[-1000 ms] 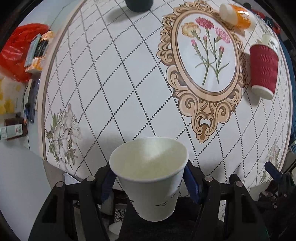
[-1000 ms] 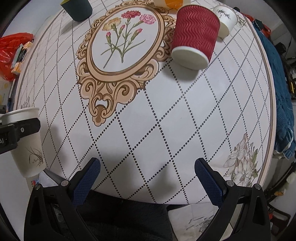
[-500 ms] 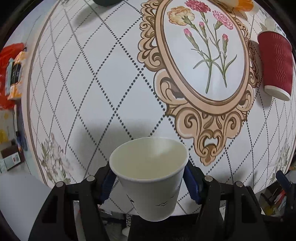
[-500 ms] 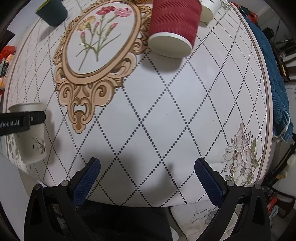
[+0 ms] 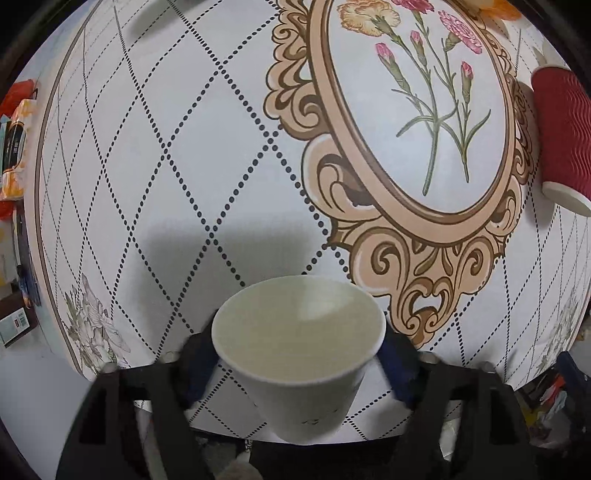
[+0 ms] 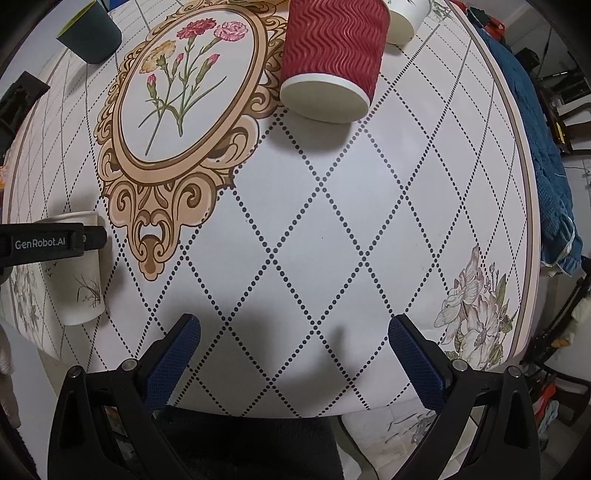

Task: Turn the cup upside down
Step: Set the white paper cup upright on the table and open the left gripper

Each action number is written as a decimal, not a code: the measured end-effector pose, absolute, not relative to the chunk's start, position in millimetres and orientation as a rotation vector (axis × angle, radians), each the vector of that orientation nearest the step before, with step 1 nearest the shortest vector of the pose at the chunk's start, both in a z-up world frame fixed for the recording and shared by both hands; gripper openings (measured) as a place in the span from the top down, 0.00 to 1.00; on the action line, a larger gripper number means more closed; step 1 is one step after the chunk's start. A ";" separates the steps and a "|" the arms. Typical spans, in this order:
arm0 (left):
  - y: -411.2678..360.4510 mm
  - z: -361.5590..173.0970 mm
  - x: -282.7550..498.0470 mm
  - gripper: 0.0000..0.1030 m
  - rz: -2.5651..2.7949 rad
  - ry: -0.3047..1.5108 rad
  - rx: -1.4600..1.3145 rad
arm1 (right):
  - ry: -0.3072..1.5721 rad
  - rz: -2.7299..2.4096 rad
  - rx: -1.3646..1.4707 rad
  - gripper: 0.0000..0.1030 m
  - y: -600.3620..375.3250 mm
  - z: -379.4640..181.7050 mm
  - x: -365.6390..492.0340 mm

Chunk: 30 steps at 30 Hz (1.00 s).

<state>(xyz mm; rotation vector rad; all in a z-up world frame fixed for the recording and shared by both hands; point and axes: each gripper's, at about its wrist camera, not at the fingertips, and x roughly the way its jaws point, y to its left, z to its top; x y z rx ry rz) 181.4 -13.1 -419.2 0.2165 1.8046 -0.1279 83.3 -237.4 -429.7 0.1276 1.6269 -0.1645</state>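
Note:
My left gripper is shut on a white paper cup with a faint plant print, held upright with its mouth open toward the camera, above the near left part of the round table. The cup looks empty. The same cup shows at the left of the right wrist view, clamped by the left gripper's black finger. My right gripper is open and empty above the near edge of the table.
A red ribbed cup stands upside down right of the flower medallion; it also shows in the left wrist view. A dark green cup is far left, a white cup far right. Blue cloth hangs past the right rim.
Both grippers have moved forward over the table. The white cup stays held upright in the left gripper. The red cup now looks closer to the right gripper.

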 end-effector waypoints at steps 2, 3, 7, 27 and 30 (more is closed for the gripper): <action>-13.3 -419.5 182.2 0.14 -0.129 1.798 0.211 | 1.625 -0.166 0.126 0.00 -235.2 -428.0 86.1; -12.9 -419.8 182.7 0.14 -0.127 1.795 0.212 | 1.624 -0.166 0.125 0.00 -233.7 -426.9 86.7; -16.4 -416.6 180.0 0.13 -0.125 1.789 0.211 | 1.623 -0.169 0.124 0.00 -232.6 -424.1 89.6; 30.3 -255.9 112.1 0.07 0.005 1.468 0.173 | 1.495 -0.050 0.200 0.00 -204.9 -343.9 59.4; 47.9 -240.0 96.8 0.07 0.036 1.430 0.159 | 1.461 -0.008 0.196 0.00 -186.0 -322.2 49.3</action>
